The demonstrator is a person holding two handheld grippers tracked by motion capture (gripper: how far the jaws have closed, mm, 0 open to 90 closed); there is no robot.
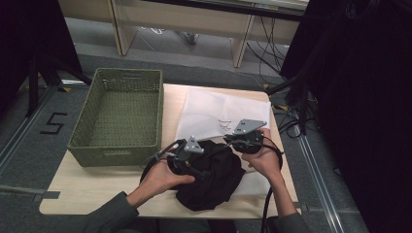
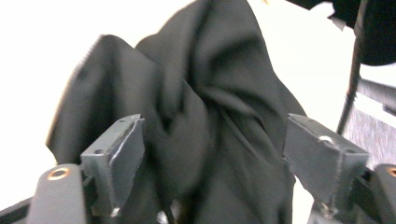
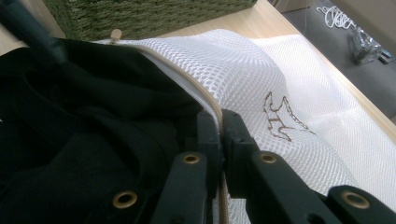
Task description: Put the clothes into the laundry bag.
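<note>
A black garment [image 1: 214, 179] lies bunched at the near edge of the table, on the near part of a white mesh bag [image 1: 214, 109]. My left gripper [image 1: 194, 170] is over the garment. In the left gripper view it [image 2: 212, 123] is open, and the dark cloth [image 2: 201, 93] hangs between and beyond the pads without touching them. My right gripper [image 3: 218, 116] is shut on the bag's zipped edge [image 3: 187, 88] and holds it up above the garment [image 3: 93, 121]. In the high view that gripper [image 1: 232, 142] is at the garment's far right side.
A green woven basket [image 1: 116, 155] stands empty on the left of the wooden table [image 1: 87, 189], close to the garment. The bag's mesh [image 3: 280, 93] carries a small brown embroidered figure. Beyond the table are grey floor, cables and wooden furniture legs.
</note>
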